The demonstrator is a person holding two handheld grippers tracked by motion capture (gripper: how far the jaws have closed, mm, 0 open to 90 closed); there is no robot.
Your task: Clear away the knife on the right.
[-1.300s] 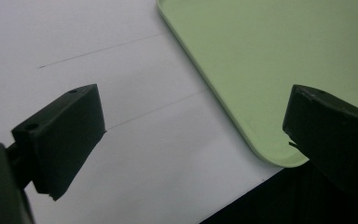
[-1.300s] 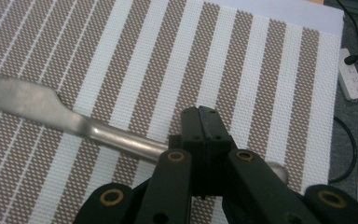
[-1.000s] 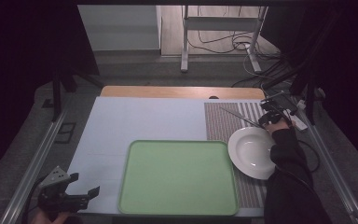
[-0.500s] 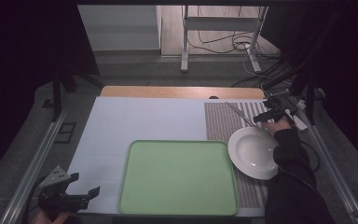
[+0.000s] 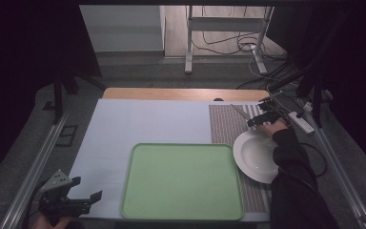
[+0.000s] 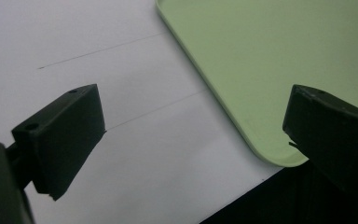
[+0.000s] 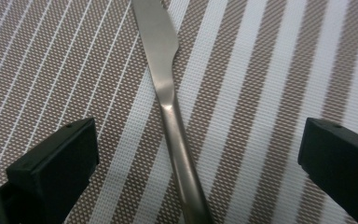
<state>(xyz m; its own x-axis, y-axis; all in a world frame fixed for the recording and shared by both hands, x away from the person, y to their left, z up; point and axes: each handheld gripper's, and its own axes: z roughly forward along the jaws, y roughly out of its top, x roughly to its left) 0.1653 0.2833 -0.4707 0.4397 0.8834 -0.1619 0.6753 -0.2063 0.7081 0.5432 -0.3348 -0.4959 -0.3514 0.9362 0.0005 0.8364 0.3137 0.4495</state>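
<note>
The right gripper (image 5: 259, 119) hangs over the striped placemat (image 5: 226, 126) at the table's far right, its jaws just swung wide with the knife (image 7: 168, 100) lying flat on the mat between them, touched by neither pad. In the right gripper view the knife's handle runs down between the two black fingers (image 7: 56, 161) and its blade points away from them. Just nearer the person than those fingers sits the white bowl (image 5: 257, 155), nothing in it, part on the mat. Beside the bowl lies the green tray (image 5: 183, 181), also bare. The left gripper (image 5: 83, 202) holds at the near left corner of the white table sheet (image 5: 147, 119), jaws wide and empty, the tray's rounded corner (image 6: 261, 140) just by one finger
</note>
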